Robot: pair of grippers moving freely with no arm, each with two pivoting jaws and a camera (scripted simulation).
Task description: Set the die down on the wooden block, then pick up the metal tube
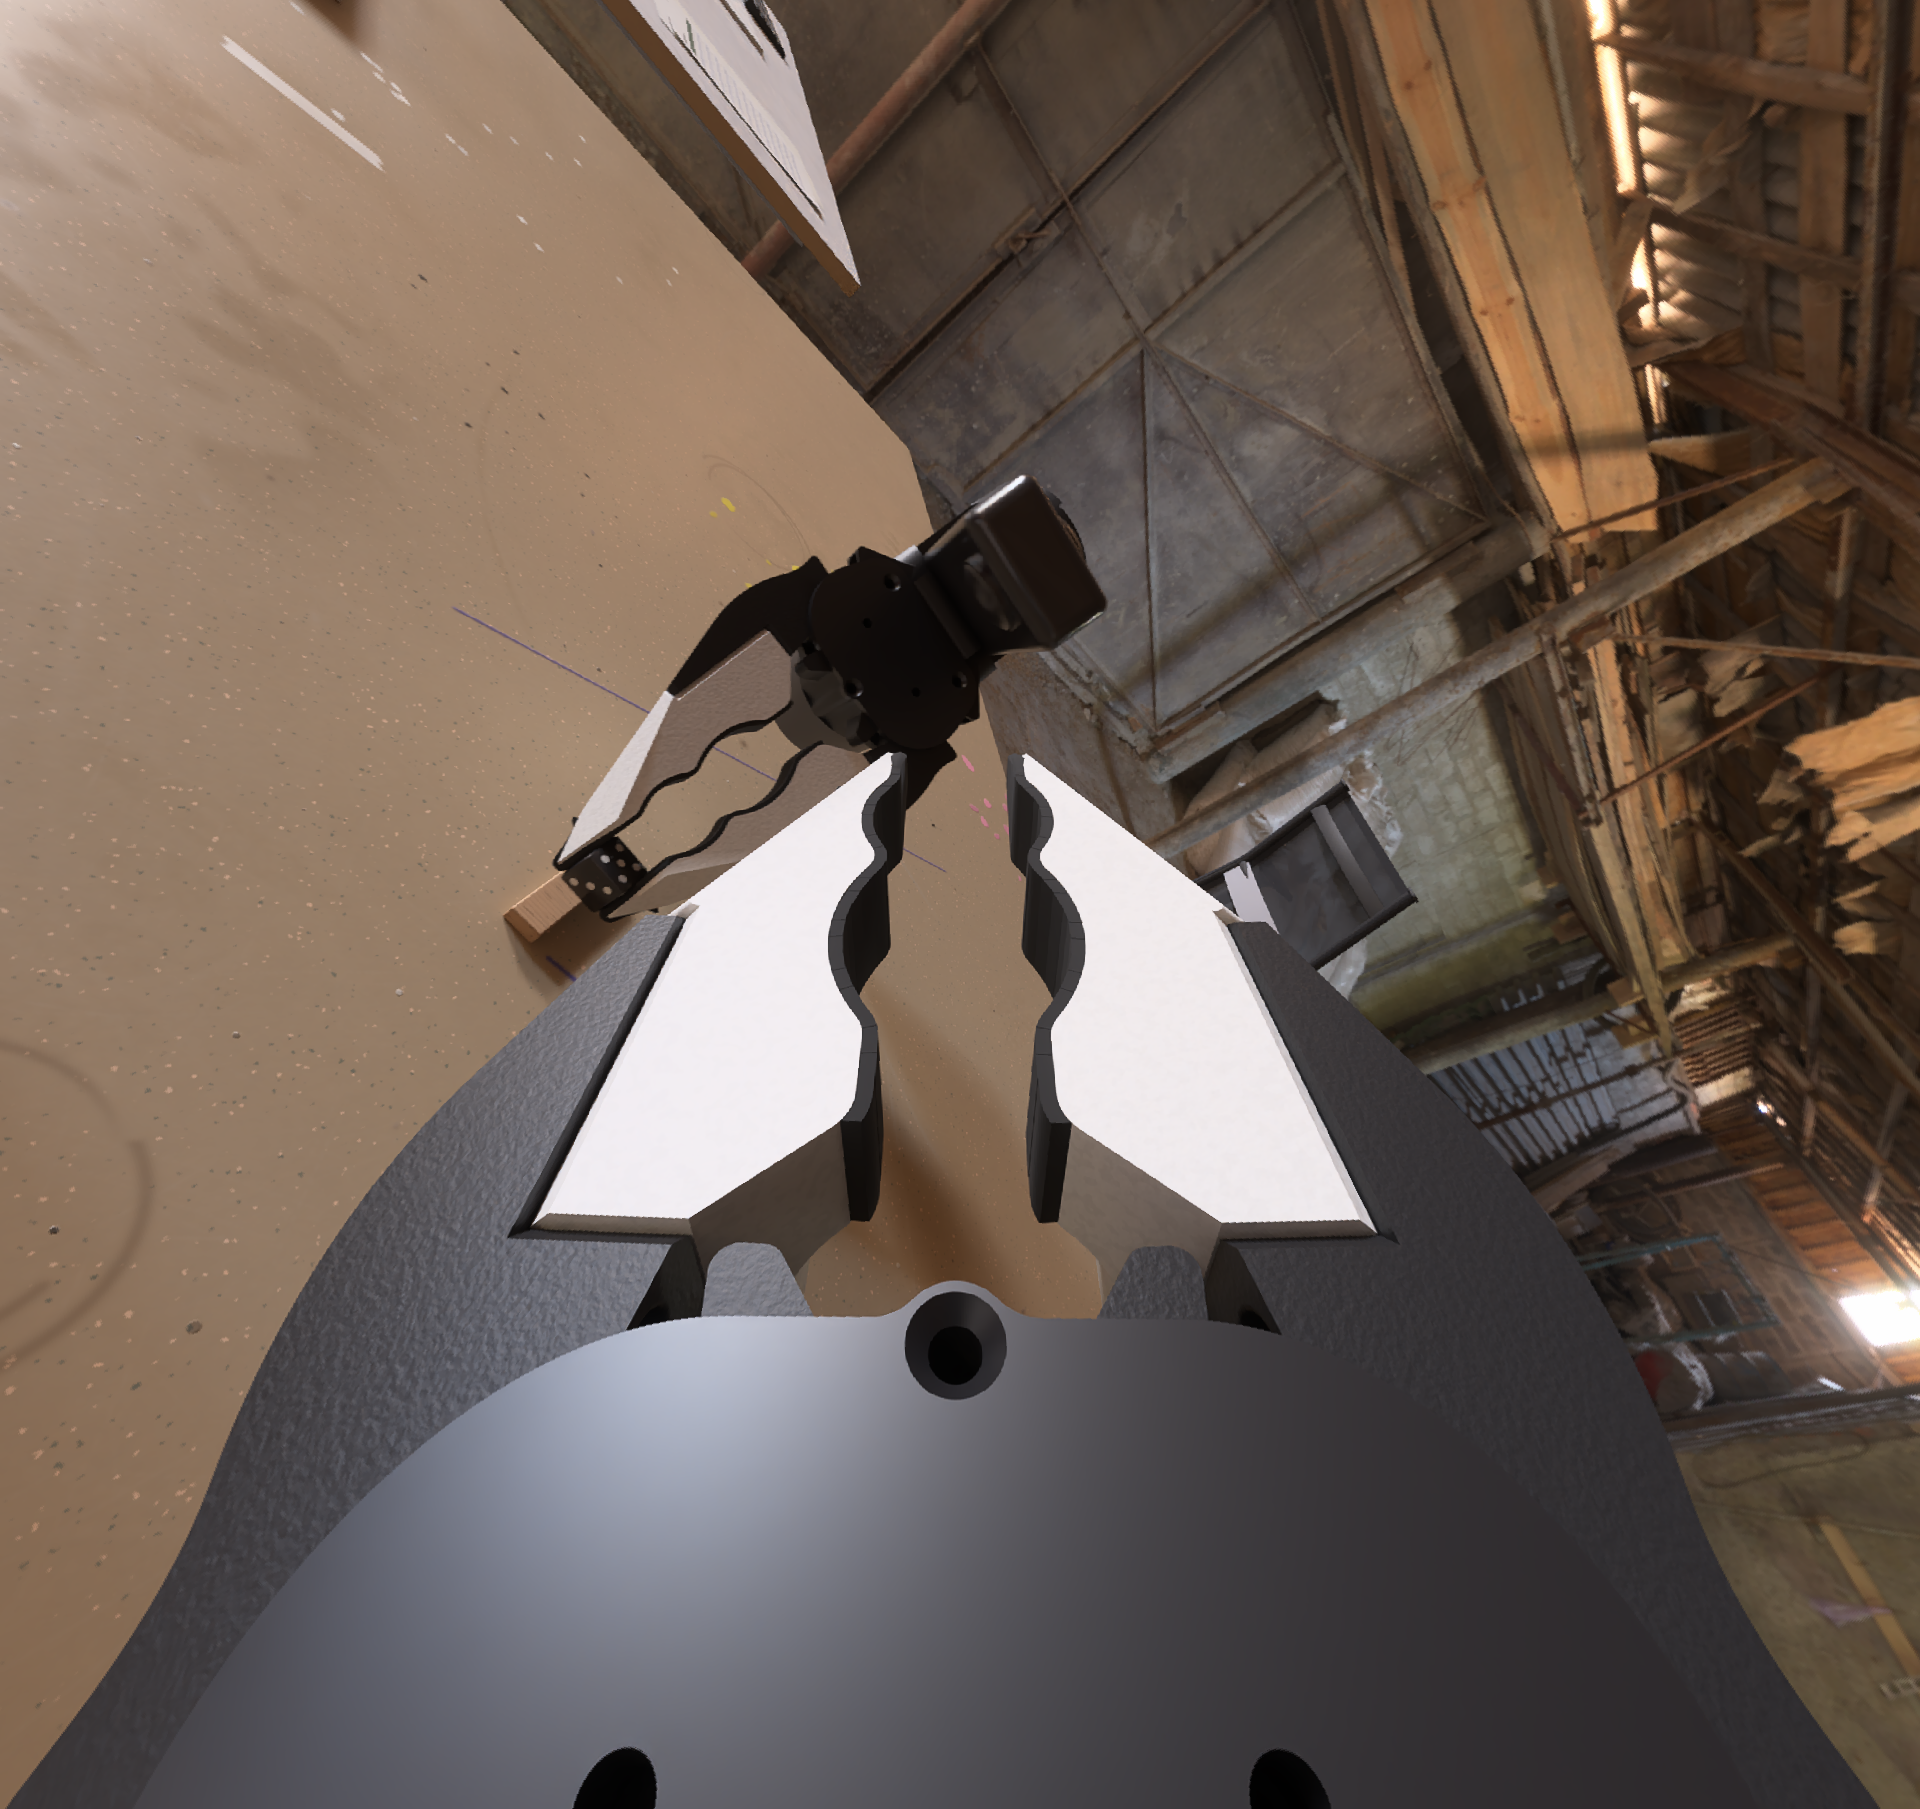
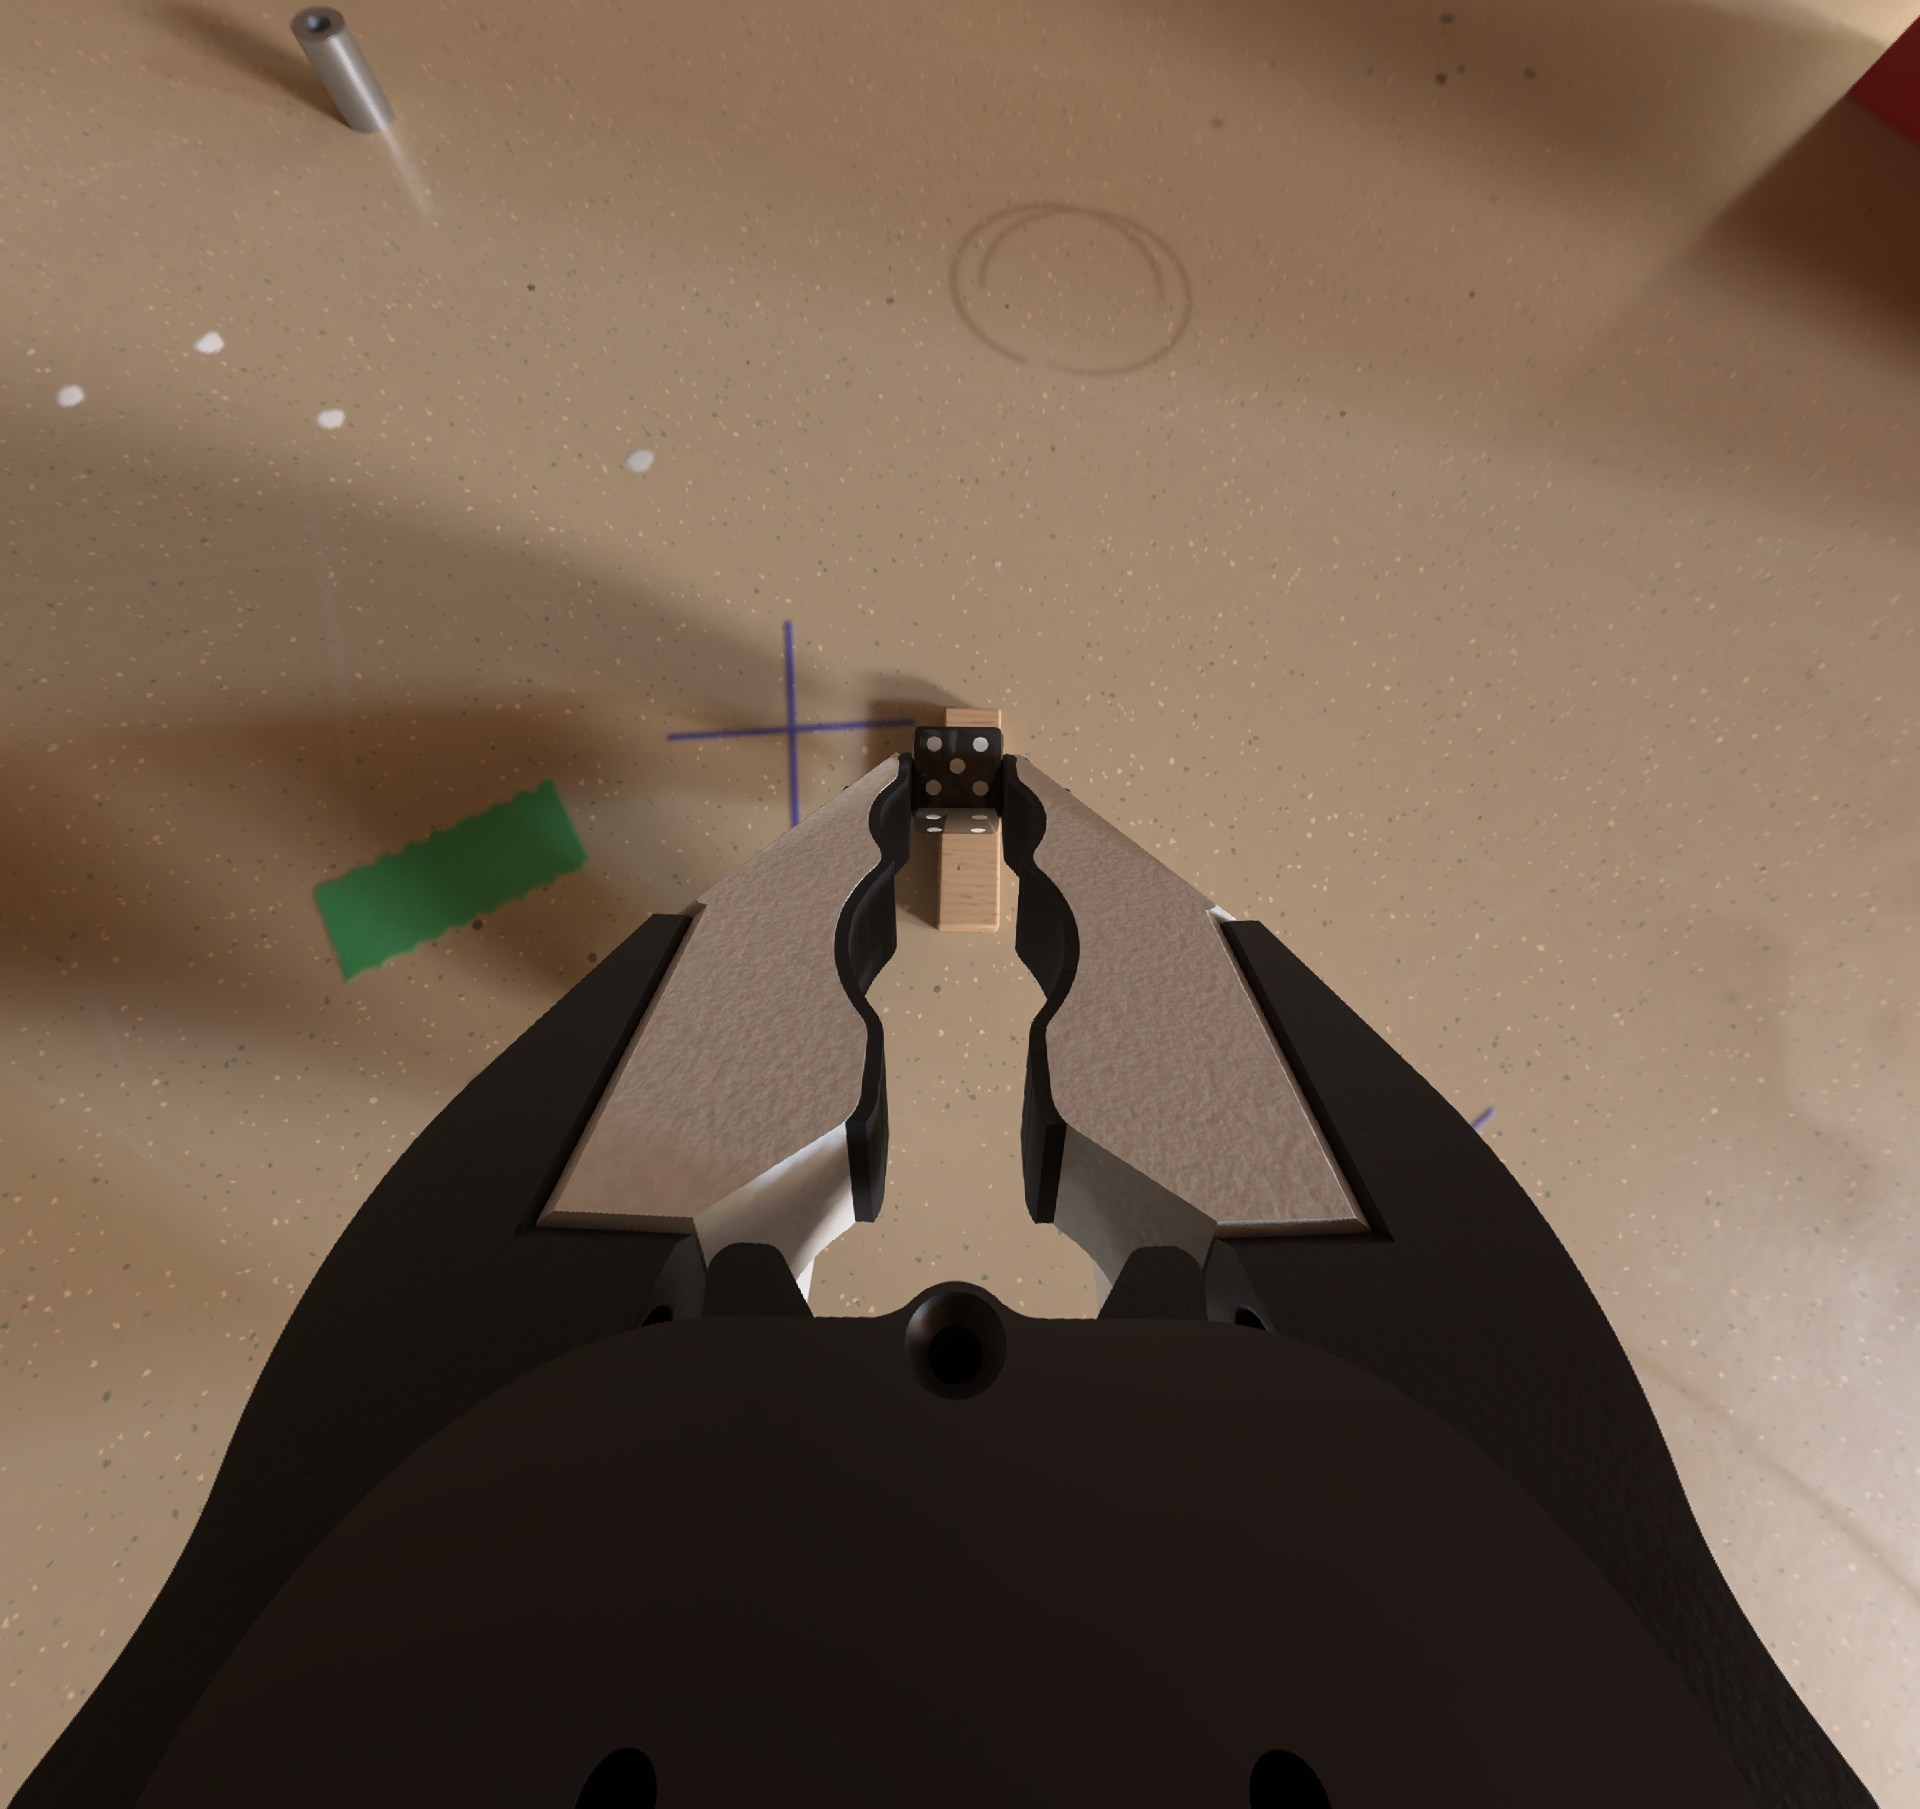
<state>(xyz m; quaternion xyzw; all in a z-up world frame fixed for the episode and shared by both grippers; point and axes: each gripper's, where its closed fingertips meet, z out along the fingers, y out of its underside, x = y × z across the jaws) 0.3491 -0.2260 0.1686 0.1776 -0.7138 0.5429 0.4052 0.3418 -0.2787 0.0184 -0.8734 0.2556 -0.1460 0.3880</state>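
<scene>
My right gripper (image 2: 958, 772) is shut on a black die (image 2: 957, 760) with white pips, held at its fingertips. The die is over the far end of a small wooden block (image 2: 968, 889) lying on the tan table; I cannot tell whether it touches the block. A grey metal tube (image 2: 343, 68) stands upright far off at the upper left. In the left wrist view, my left gripper (image 1: 958, 772) is open and empty, raised beside the table. It faces the right gripper (image 1: 613, 889), which holds the die (image 1: 601, 866) on the block (image 1: 538, 912).
A green strip of tape (image 2: 449, 881) lies left of the block, next to a blue pen cross (image 2: 790, 731). A faint ring mark (image 2: 1070, 289) lies beyond. The table edge (image 2: 1662, 3) curves at the upper right, with something red (image 2: 1896, 97) past it. A white board (image 1: 727, 66) lies far off.
</scene>
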